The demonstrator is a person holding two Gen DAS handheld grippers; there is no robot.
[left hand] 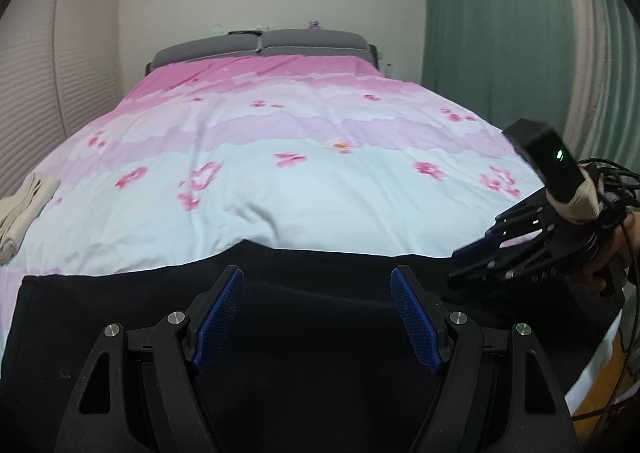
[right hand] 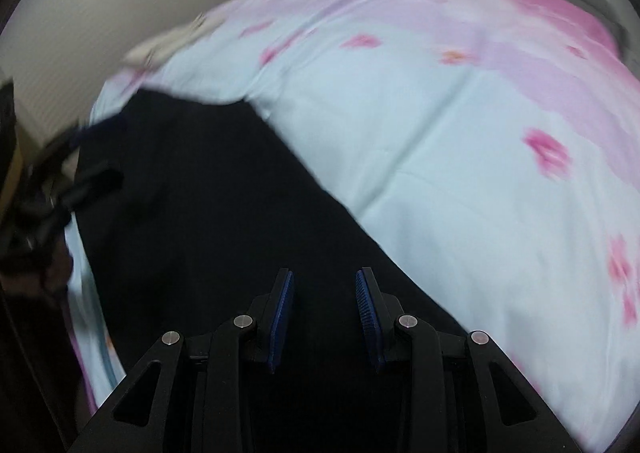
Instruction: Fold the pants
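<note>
While the black pants (left hand: 132,293) lie spread along the near edge of the bed (left hand: 304,181), running across it from the left side toward the right corner, both tools hang over the cloth with nothing in them. That far hem line of the pants sags and curves against the pale cover, and in the right wrist view the fabric (right hand: 224,221) drapes in a soft dark sheet with no crease holding on its own. My read: light, limp material, no stiffness at all, probably a bit slick on the quilt (right hand: 460,141), so it will slide and bunch if dragged from one point only.

Left gripper (left hand: 318,313) now, tongs standing wide apart over the middle of the garment, blue pads (left hand: 218,327) clear of the cloth as far as I can see. Right gripper (right hand: 325,313) shows its tongs part-way apart, again with only dark fabric below and nothing pinched between them. From the left wrist view it sits over the right end of the pants (left hand: 472,273), a hand (left hand: 612,253) behind it.

Best places to take hold, I'd judge: the outer edges or corners, one per tool, pinching through both layers so the fold carries evenly. Off at the bed's left edge, a folded cream cloth (left hand: 24,209) lies well apart.
</note>
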